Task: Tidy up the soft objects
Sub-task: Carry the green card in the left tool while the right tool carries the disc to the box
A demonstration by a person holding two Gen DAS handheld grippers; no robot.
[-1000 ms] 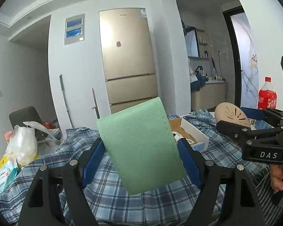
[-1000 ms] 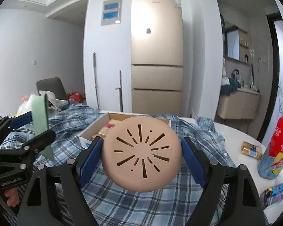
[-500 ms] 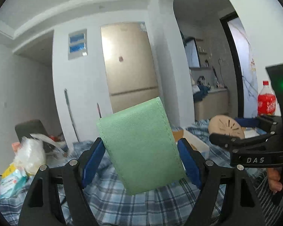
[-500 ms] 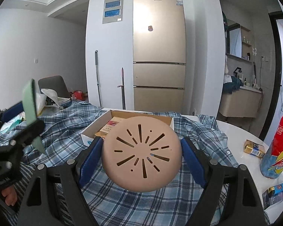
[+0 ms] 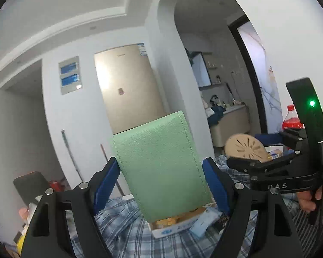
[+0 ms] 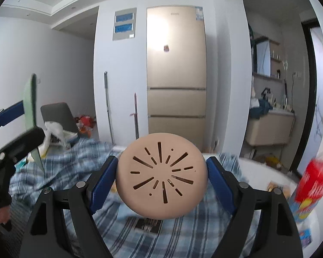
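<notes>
Green mat (image 5: 159, 163) sits clamped in my left gripper (image 5: 161, 180), tan slotted pad (image 6: 160, 176) clamped in my right gripper (image 6: 161, 178), both held aloft over the plaid cloth (image 6: 183, 232). Carrying step, I judge; next I need somewhere to set them down.

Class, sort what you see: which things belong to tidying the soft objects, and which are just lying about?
Job in hand:
green pad in left gripper
round tan mat in right gripper

Lying about:
soda bottle
cardboard box
plaid cloth
fridge
</notes>
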